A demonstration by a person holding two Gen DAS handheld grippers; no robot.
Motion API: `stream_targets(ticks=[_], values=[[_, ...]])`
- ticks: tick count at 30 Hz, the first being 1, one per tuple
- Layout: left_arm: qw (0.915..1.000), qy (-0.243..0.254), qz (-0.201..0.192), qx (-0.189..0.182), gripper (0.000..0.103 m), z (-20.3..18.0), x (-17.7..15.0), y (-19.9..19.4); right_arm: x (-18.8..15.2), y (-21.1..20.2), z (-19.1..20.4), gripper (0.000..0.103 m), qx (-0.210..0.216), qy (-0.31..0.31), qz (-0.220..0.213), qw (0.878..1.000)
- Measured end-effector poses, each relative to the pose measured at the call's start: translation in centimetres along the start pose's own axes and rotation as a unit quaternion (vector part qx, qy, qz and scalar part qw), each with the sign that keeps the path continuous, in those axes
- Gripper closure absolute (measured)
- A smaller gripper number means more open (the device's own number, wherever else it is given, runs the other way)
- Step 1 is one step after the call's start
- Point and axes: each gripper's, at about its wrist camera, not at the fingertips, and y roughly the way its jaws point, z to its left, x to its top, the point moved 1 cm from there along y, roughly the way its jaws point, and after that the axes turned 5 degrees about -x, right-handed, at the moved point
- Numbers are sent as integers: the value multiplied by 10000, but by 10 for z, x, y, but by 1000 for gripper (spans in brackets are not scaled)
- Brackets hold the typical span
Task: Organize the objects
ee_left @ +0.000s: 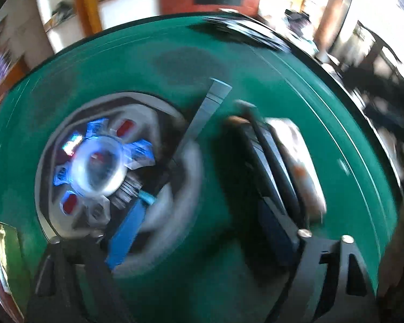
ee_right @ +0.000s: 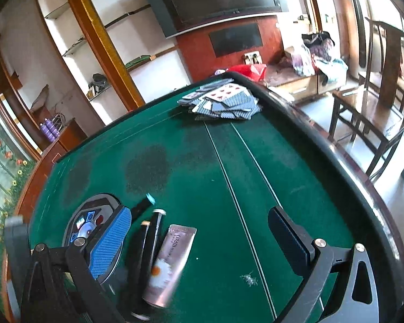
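My right tool [ee_right: 199, 245] is wide open and holds nothing. The pink cream tube [ee_right: 168, 265] lies flat on the green tabletop [ee_right: 256, 172], nearer the left finger. Its long side runs from 7 to 1 o'clock, flat end at 1. Black sticks [ee_right: 148, 245] lie just beside it. My left tool [ee_left: 194, 188] looks open, blurry.
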Motion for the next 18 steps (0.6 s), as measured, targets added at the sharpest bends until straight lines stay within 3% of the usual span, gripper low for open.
stream_targets(ticks=[1, 3, 7, 10, 14, 18], values=[[9999, 119, 39, -39, 41, -8, -4, -3, 0, 0, -1, 0, 27, 33, 23, 10000], [9999, 96, 16, -80, 49, -10, -3, -8, 1, 1, -5, 0, 60, 108, 55, 9999], [9975, 50, -398, 587, 49, -1, 6, -16, 3, -1, -13, 0, 139, 253, 57, 9996], [9963, 38, -316, 796, 49, 5, 15, -3, 5, -3, -19, 0, 150, 394, 28, 9991], [9956, 150, -333, 862, 49, -5, 28, 10, 6, -1, -19, 0, 186, 421, 75, 9989], [9973, -220, -464, 524, 44, -1, 31, 0, 7, -4, -17, 0, 167, 368, 36, 9992]])
